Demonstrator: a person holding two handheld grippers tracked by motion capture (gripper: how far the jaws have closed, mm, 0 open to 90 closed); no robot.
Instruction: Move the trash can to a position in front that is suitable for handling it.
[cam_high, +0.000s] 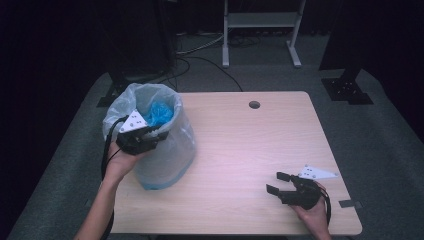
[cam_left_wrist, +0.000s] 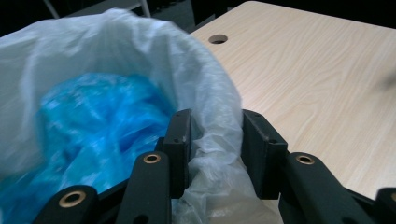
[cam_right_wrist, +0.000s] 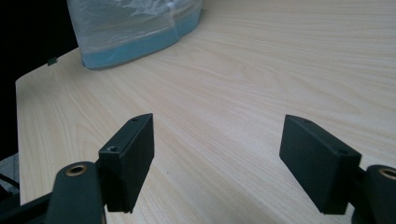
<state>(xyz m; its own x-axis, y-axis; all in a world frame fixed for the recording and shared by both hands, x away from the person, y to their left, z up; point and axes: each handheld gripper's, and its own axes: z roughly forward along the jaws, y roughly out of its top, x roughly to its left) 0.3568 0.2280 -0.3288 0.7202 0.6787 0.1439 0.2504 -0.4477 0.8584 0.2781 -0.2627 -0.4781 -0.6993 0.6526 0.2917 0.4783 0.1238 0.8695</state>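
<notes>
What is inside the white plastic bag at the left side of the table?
Inside the white plastic bag lies crumpled blue plastic. What is beneath the blue plastic is covered and cannot be seen.

Bag liner (cam_left_wrist: 210, 93) between the left gripper's (cam_left_wrist: 215, 144) matt black plastic jaws is thin, crinkly, translucent film; glossy blue plastic (cam_left_wrist: 93, 126) inside it. Table (cam_right_wrist: 261, 70) under the right gripper (cam_right_wrist: 217, 158): smooth pale woodgrain.
</notes>
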